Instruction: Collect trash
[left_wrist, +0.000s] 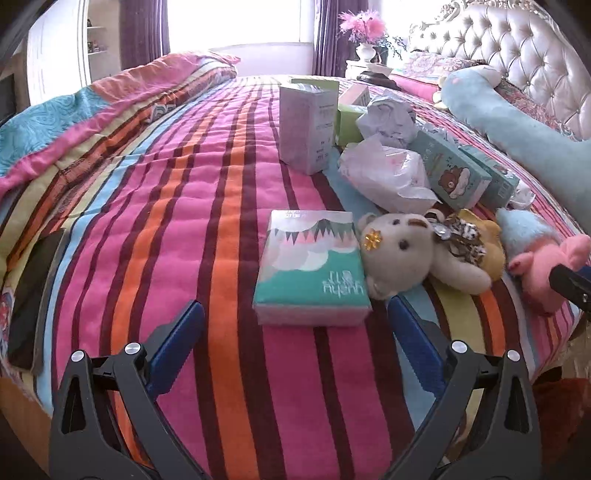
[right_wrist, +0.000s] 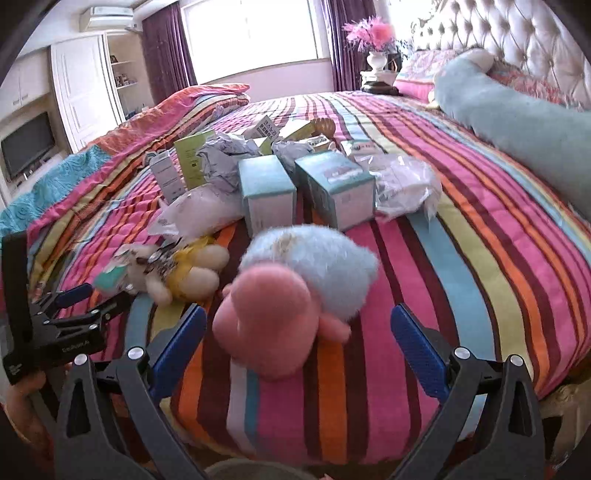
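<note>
Right now both grippers hang over the striped bed (left_wrist: 184, 229), fingers spread and holding nothing. The left gripper (left_wrist: 295, 325) faces a tissue pack (left_wrist: 310, 266), with a teddy bear (left_wrist: 402, 254) touching its right side. The right gripper (right_wrist: 299, 325) frames a pink-and-blue plush toy (right_wrist: 291, 295). Farther off lies the trash — crumpled paper (right_wrist: 225, 158), teal boxes (right_wrist: 266, 192) and plastic wrappers (right_wrist: 402, 188) — behind the toys.

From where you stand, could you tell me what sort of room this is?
Most likely a bedroom: a bed with a striped quilt, a tufted headboard and a wardrobe beside the curtained window.
</note>
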